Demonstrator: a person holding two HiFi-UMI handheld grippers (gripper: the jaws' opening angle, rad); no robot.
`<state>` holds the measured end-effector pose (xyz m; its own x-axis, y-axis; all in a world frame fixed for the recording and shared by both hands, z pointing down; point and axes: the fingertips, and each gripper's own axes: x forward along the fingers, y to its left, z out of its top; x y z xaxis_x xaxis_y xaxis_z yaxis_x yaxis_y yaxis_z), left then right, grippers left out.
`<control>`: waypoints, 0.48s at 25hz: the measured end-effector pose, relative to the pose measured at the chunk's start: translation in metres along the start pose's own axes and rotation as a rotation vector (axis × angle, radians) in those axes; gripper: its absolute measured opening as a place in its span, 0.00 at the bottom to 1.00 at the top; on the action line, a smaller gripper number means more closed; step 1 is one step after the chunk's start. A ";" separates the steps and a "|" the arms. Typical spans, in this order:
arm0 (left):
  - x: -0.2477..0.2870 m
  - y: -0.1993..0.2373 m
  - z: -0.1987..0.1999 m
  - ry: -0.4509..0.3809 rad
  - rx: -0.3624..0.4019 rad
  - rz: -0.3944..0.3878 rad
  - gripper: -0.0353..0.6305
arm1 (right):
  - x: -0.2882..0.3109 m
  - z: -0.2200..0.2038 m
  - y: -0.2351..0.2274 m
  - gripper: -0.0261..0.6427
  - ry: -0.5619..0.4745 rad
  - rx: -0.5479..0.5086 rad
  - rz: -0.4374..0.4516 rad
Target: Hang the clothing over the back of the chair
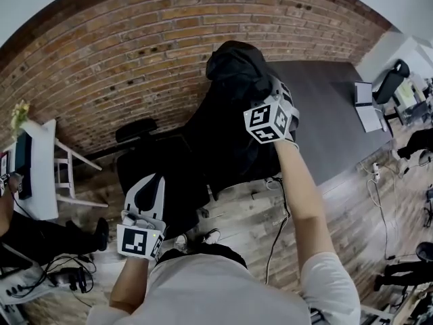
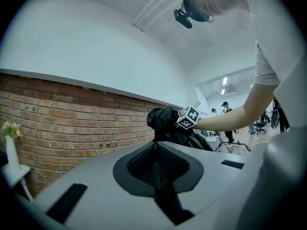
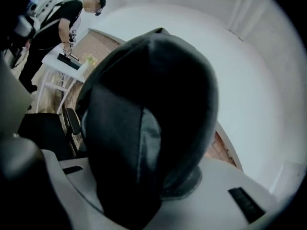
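The black clothing (image 1: 233,66) is bunched high in front of the brick wall and hangs down in a long fold over the black office chair (image 1: 145,166). My right gripper (image 1: 265,95) is shut on the top of the bundle, with its marker cube just below. In the right gripper view the dark clothing (image 3: 148,123) bulges out of the jaws and fills most of the picture. My left gripper (image 1: 147,183) is low at the left, beside the hanging fabric, and its jaws are shut. From the left gripper (image 2: 154,162) view the clothing (image 2: 164,121) is further off, and no cloth shows between the pads.
A brick wall (image 1: 122,59) runs behind the chair. A white side table (image 1: 42,161) with a plant stands at the left, and a person works there (image 3: 72,18). Cables (image 1: 64,276) lie on the wooden floor. A dark grey surface (image 1: 325,107) lies at the right.
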<state>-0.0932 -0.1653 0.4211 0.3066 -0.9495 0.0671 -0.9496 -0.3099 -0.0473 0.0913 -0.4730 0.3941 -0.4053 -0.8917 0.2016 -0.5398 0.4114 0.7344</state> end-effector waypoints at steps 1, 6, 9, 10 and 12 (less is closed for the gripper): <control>-0.001 0.000 0.000 0.002 0.000 0.001 0.11 | 0.002 -0.001 -0.002 0.20 0.013 -0.018 -0.011; -0.004 -0.002 -0.002 0.014 -0.005 0.001 0.11 | 0.017 -0.006 0.033 0.22 0.089 -0.086 0.140; -0.006 -0.005 -0.002 0.011 -0.005 -0.004 0.11 | 0.021 -0.012 0.065 0.28 0.122 -0.113 0.218; -0.008 -0.005 -0.002 0.011 -0.006 -0.003 0.11 | 0.022 -0.014 0.071 0.31 0.131 -0.118 0.228; -0.011 -0.003 -0.003 0.013 -0.010 0.002 0.11 | 0.022 -0.017 0.078 0.37 0.143 -0.118 0.242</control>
<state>-0.0938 -0.1537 0.4239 0.3034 -0.9495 0.0804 -0.9509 -0.3071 -0.0380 0.0527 -0.4639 0.4662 -0.3989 -0.7917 0.4627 -0.3477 0.5975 0.7226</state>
